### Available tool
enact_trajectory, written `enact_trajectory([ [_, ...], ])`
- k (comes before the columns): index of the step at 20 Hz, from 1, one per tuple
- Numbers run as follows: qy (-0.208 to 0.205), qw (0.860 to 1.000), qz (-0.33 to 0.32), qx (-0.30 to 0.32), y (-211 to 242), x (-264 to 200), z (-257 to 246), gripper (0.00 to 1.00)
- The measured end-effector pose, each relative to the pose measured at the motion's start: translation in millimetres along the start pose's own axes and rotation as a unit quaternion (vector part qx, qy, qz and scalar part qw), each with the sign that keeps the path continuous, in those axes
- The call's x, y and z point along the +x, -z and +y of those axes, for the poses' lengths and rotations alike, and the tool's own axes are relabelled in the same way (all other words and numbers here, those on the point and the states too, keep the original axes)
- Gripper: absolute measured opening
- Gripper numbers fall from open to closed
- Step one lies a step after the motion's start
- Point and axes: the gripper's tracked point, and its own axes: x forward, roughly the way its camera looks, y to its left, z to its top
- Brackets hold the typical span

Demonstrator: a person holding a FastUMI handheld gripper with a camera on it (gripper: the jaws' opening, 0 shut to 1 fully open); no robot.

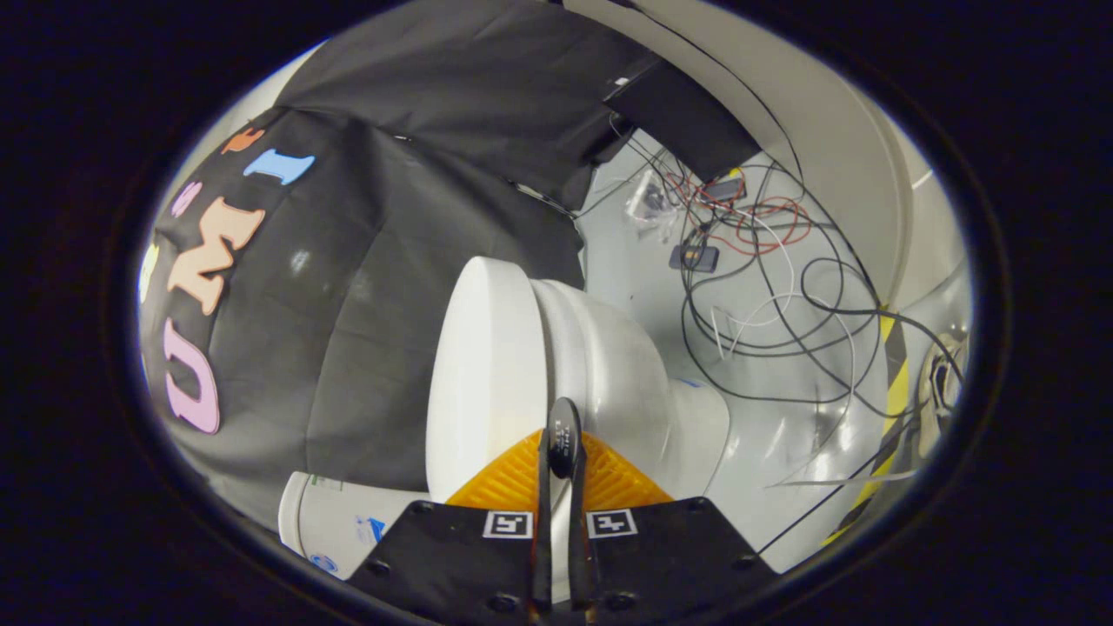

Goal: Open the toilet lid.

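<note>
The view is rolled on its side. A white toilet stands on the pale floor, its flat lid [483,365] lying down on the seat and bowl [626,374]. My gripper [563,439] is shut, its fingers pressed close together with only a thin slit between them. The fingertips rest right at the seam where the lid's rim meets the seat. I cannot tell whether they touch the rim. The lower part of the lid and bowl is hidden behind the fingers.
A white cylinder-shaped container [335,522] with labels sits beside the toilet, close to the fingers. Loose black, white and red cables [765,287] sprawl over the floor beyond the bowl. Yellow-black tape [891,391] marks the floor's edge. Black cloth [374,330] hangs behind the lid.
</note>
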Motion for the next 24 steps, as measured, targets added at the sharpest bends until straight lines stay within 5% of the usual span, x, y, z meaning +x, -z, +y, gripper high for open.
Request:
enact_trajectory([
  [11,-0.089,0.982,-0.055,-0.157,-14.3,-61.8,113.7,0.02],
  [17,-0.139,0.939,-0.065,-0.307,4.0,-93.3,174.8,0.02],
  [24,-0.213,0.886,-0.066,-0.406,37.2,-113.8,230.8,0.07],
])
